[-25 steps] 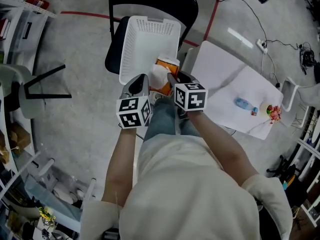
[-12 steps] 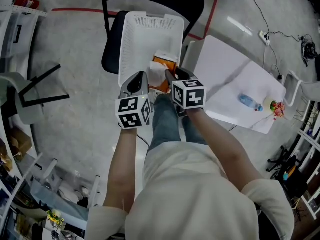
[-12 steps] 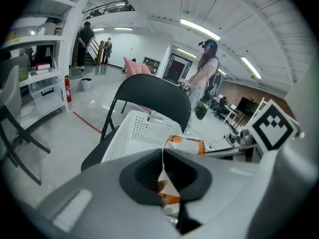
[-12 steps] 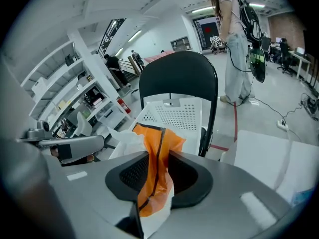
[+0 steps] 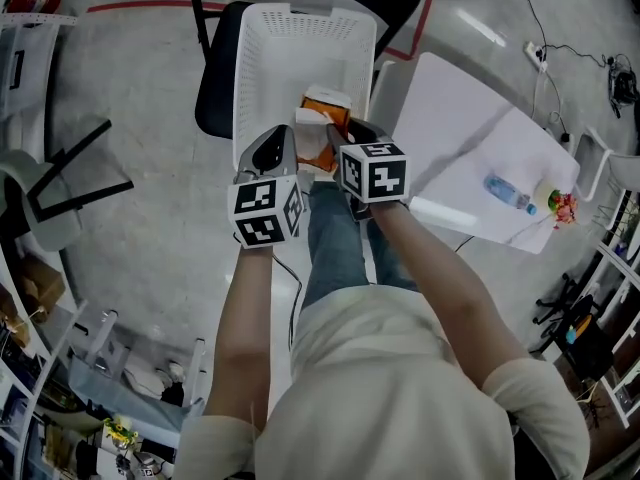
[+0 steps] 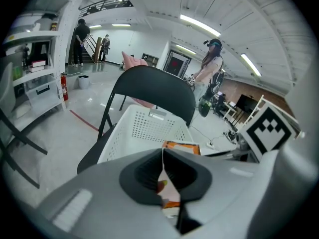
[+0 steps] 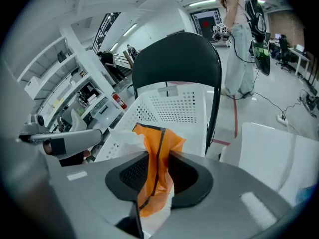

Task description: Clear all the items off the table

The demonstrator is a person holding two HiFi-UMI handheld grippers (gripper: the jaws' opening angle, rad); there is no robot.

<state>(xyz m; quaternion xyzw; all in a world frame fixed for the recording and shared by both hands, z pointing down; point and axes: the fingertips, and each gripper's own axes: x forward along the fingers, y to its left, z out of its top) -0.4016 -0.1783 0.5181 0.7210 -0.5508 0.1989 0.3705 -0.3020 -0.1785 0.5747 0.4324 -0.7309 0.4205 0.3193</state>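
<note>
Grey concrete floor (image 5: 150, 98) fills the head view, with a white table (image 5: 450, 118) at the right. A black chair (image 5: 212, 88) at upper centre carries a white basket (image 5: 258, 68). At frame centre, the left gripper (image 5: 280, 148) and right gripper (image 5: 345, 136) sit side by side. Each is clamped on the orange-and-white packet (image 5: 322, 118), which is held above the basket's lower end. A bottle (image 5: 508, 193) lies near the table's right edge.

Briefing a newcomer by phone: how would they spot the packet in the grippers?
Find the black chair with the white perforated plastic basket on its seat. Over the basket's near end, the left gripper and right gripper pinch a crinkly orange-and-white packet. It is the only orange thing among the white plastic.
</note>
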